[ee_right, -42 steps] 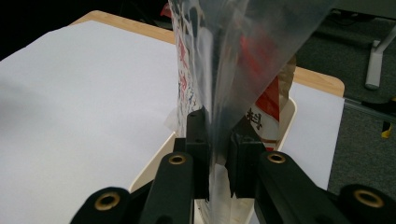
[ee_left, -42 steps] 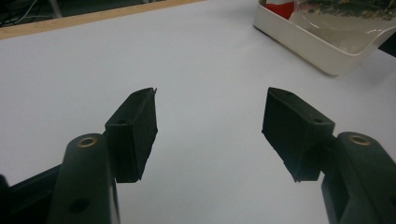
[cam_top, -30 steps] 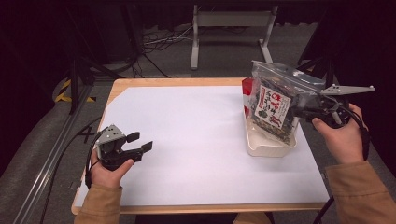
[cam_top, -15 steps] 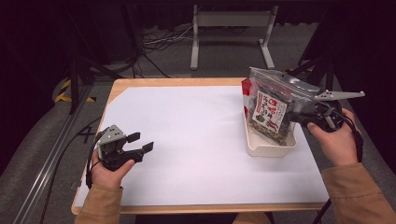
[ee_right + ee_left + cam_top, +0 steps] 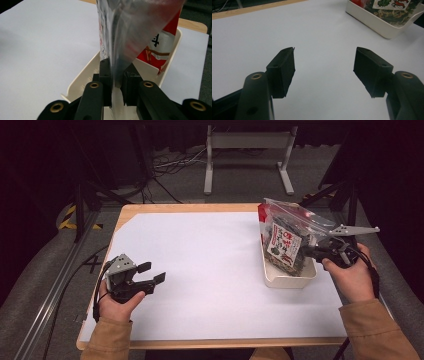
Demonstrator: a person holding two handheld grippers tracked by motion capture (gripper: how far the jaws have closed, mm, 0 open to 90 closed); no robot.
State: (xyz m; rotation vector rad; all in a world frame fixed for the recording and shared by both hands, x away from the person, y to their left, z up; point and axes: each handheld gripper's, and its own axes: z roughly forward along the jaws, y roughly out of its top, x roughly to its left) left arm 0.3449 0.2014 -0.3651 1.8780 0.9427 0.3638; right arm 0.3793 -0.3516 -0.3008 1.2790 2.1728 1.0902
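Note:
A clear plastic bag (image 5: 287, 237) of dark snacks with a printed label hangs tilted, its lower end inside the white tray (image 5: 290, 281) at the table's right. My right gripper (image 5: 307, 251) is shut on the bag's side edge, and the film is pinched flat between its jaws (image 5: 116, 82). A red packet (image 5: 262, 215) stands in the tray behind the bag (image 5: 130, 30). My left gripper (image 5: 152, 274) rests open near the table's front left, nothing between its jaws (image 5: 324, 70), pointing across the table toward the tray (image 5: 377, 25).
A white sheet (image 5: 200, 260) covers the wooden table, with a bare wooden rim at the far edge (image 5: 190, 208). Beyond the table are floor cables (image 5: 170, 167) and a metal stand's legs (image 5: 245, 160). A dark tripod (image 5: 345, 190) stands off the table's right.
My right hand has come down with the bag, so the bag's bottom now sits lower in the tray. The left gripper has kept still.

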